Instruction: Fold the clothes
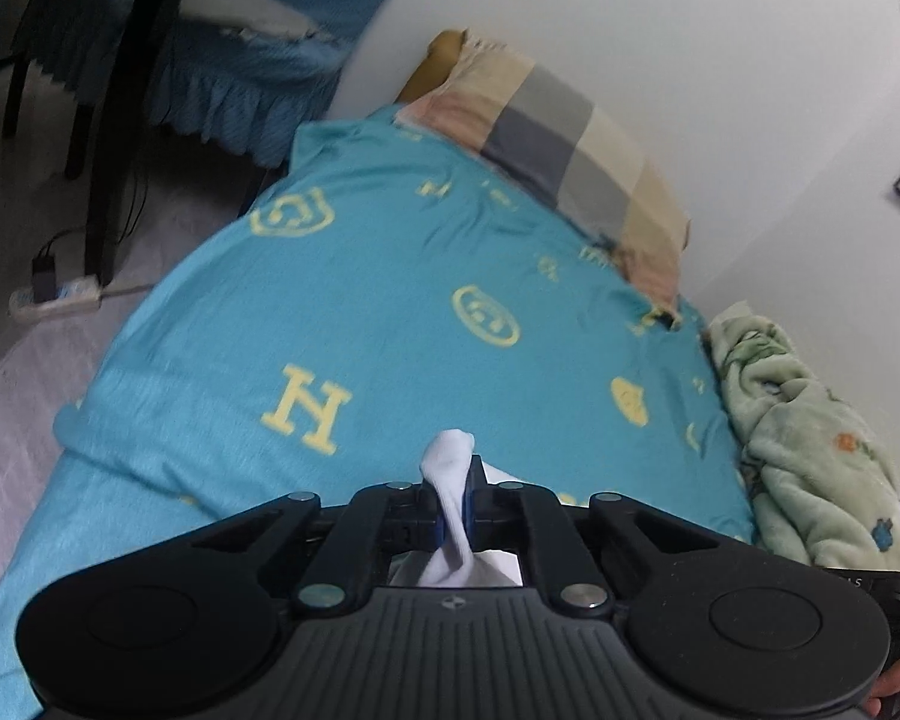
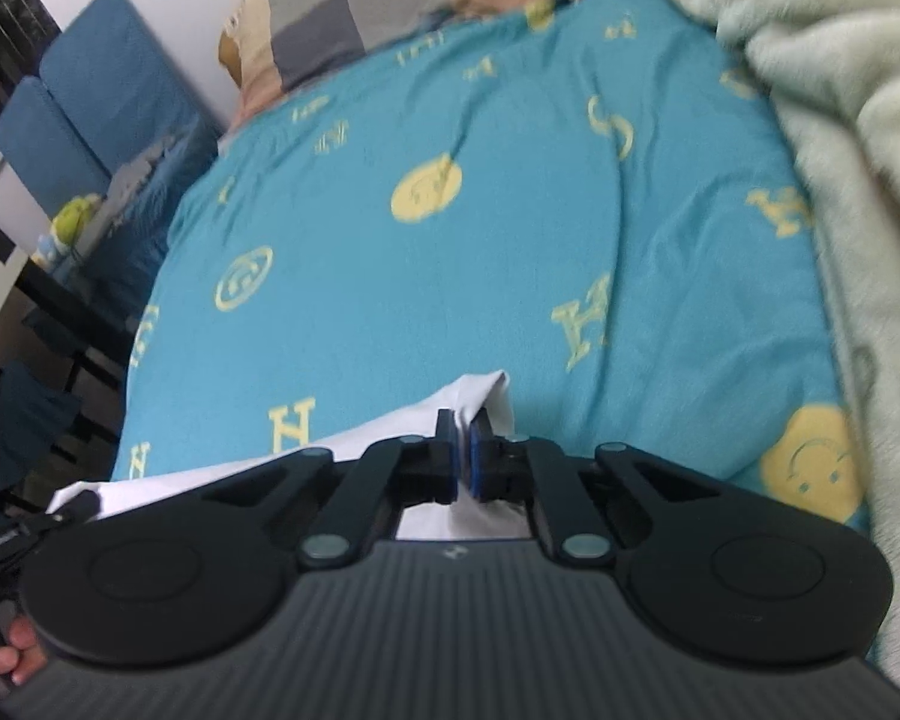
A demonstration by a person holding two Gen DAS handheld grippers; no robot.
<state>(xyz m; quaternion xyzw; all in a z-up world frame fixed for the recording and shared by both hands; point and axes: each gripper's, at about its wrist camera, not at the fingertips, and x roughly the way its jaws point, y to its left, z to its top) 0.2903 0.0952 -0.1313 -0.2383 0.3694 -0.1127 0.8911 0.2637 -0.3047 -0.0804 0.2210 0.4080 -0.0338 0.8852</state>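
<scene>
While clenched on white cloth (image 1: 450, 468), both hand-held grippers above teal bedsheet (image 1: 390, 276), near pillow (image 1: 570, 132).

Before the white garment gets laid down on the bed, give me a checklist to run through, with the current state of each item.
1. Left tool shut on the white cotton garment: ok, cloth bunched between the blue pads.
2. Right tool shut on the same garment: ok, an edge is pinched.
3. Garment spread flat between both tools: cannot tell, most of it hangs below view.
4. Teal bedsheet with yellow letters free ahead: ok.
5. Fluffy pale green blanket off the landing area: ok, heaped along the right edge.
6. Checked pillow out of the way: ok, at the far end.
</scene>
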